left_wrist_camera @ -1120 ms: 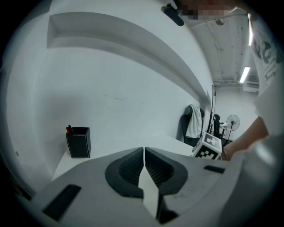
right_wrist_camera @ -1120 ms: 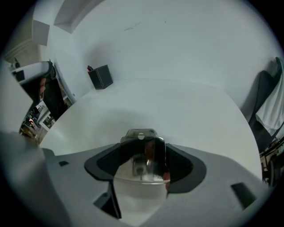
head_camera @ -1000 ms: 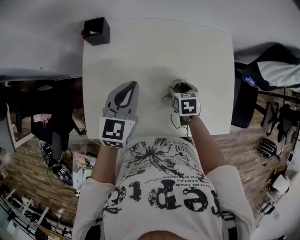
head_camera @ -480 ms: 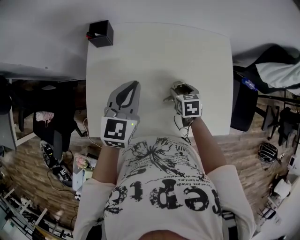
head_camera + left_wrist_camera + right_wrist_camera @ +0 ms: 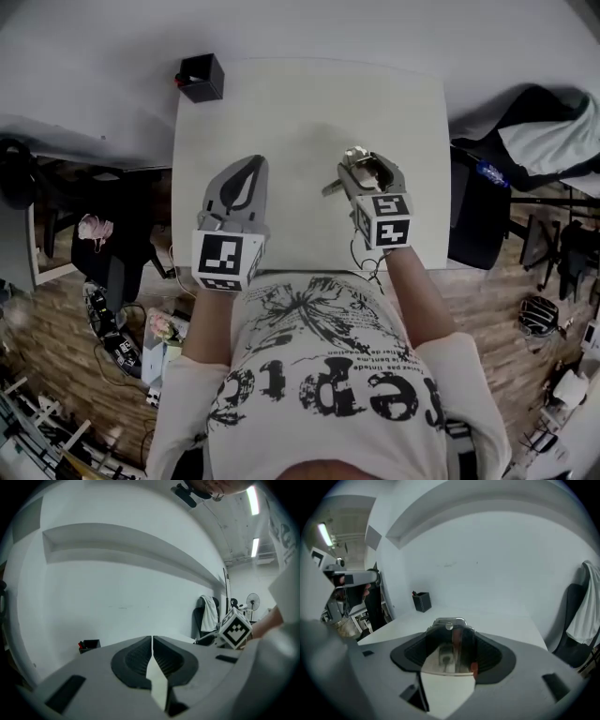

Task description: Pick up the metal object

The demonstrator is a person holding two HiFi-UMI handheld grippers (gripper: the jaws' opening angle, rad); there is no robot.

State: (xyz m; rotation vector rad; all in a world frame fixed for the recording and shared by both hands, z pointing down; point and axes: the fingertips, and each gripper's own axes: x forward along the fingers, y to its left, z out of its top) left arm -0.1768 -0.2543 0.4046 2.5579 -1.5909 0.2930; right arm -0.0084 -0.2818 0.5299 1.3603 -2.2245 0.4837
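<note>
A shiny metal object (image 5: 354, 169) sits between the jaws of my right gripper (image 5: 366, 167), over the right half of the white table (image 5: 309, 103). A thin part of it sticks out to the left. In the right gripper view the metal object (image 5: 449, 644) fills the gap between the black pads (image 5: 490, 654), which press on it. I cannot tell whether it rests on the table. My left gripper (image 5: 249, 165) hovers over the left half of the table. Its jaws meet with nothing between them, as my left gripper (image 5: 152, 641) shows in its own view.
A black pen holder (image 5: 202, 77) stands at the table's far left corner, against the white wall. A dark chair with clothing draped over it (image 5: 525, 131) is just past the table's right edge. Dark furniture and cables crowd the floor at the left (image 5: 103, 281).
The head view has shifted slightly. My right gripper now reaches a bit farther over the table, with the metal object still between its jaws. The left gripper has hardly moved.
</note>
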